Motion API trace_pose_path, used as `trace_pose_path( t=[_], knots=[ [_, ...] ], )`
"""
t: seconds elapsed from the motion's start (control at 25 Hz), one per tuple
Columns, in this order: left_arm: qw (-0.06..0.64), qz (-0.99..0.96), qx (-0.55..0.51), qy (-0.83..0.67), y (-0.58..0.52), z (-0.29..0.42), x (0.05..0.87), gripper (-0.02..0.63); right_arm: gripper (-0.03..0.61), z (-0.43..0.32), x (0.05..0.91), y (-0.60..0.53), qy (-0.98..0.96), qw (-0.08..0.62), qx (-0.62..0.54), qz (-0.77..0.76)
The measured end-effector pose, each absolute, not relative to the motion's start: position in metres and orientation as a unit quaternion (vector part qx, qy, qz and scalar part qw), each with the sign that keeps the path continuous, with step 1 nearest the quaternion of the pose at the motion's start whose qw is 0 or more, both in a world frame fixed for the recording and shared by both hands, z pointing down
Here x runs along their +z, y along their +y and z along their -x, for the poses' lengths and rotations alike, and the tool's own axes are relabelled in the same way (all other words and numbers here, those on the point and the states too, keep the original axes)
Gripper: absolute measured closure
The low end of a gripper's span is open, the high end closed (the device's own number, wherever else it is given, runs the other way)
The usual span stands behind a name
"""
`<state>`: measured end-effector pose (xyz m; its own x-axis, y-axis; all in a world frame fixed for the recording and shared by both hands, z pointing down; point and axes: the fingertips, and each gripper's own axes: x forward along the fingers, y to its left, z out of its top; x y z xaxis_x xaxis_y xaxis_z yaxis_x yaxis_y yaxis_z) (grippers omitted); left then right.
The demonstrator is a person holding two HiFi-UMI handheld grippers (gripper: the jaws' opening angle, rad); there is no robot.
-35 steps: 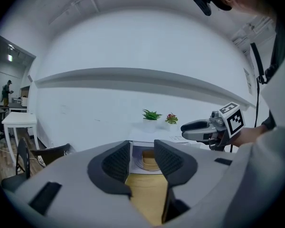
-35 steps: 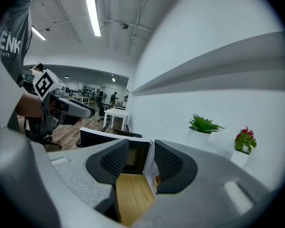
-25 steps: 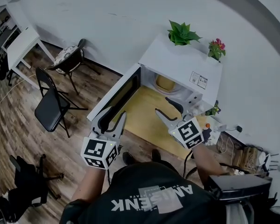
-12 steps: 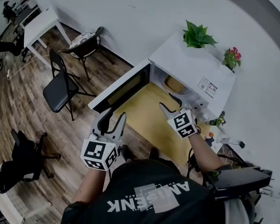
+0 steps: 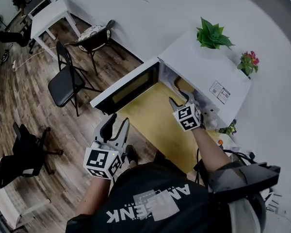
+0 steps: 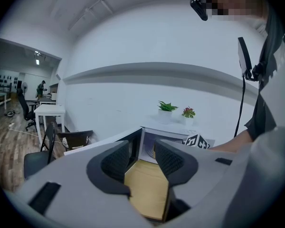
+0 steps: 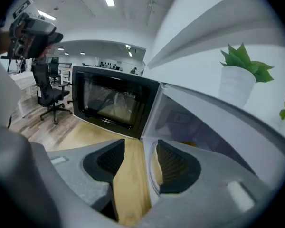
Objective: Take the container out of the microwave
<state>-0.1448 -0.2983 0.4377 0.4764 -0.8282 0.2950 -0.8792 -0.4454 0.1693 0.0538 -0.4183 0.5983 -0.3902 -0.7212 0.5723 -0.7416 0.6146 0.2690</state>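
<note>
Your right gripper (image 5: 178, 99) is open and empty, at the microwave's (image 5: 203, 68) mouth. The yellow container (image 5: 183, 84) sits just ahead of it, but its long axis is unclear.

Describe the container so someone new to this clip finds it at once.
Find the white microwave on the yellow table, its door open. The container sits inside the cavity: pale yellow and rounded. Unlike the green plant and flowering plant on top, it is the only thing seen inside.
</note>
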Motion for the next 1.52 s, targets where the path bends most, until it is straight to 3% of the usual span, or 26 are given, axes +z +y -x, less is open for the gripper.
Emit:
trace_pose_path(
  t=[0.6, 0.88, 1.24, 1.52],
  knots=[
    [0.172, -0.825, 0.106, -0.527, -0.277, 0.166, 0.451, 0.457, 0.376, -0.079, 0.656, -0.469, -0.788, 0.423, 0.02, -0.448],
    [0.172, -0.812, 0.106, -0.548, -0.273, 0.183, 0.451, 0.457, 0.422, -0.087, 0.665, -0.484, -0.772, 0.447, 0.007, -0.451],
    [0.172, -0.809, 0.107, -0.551, -0.269, 0.194, 0.449, 0.457, 0.539, -0.091, 0.67, -0.487, -0.75, 0.495, -0.026, -0.437],
    [0.171, -0.817, 0.106, -0.541, -0.27, 0.199, 0.447, 0.457, 0.551, -0.084, 0.666, -0.479, -0.764, 0.48, -0.003, -0.432]
  ],
)
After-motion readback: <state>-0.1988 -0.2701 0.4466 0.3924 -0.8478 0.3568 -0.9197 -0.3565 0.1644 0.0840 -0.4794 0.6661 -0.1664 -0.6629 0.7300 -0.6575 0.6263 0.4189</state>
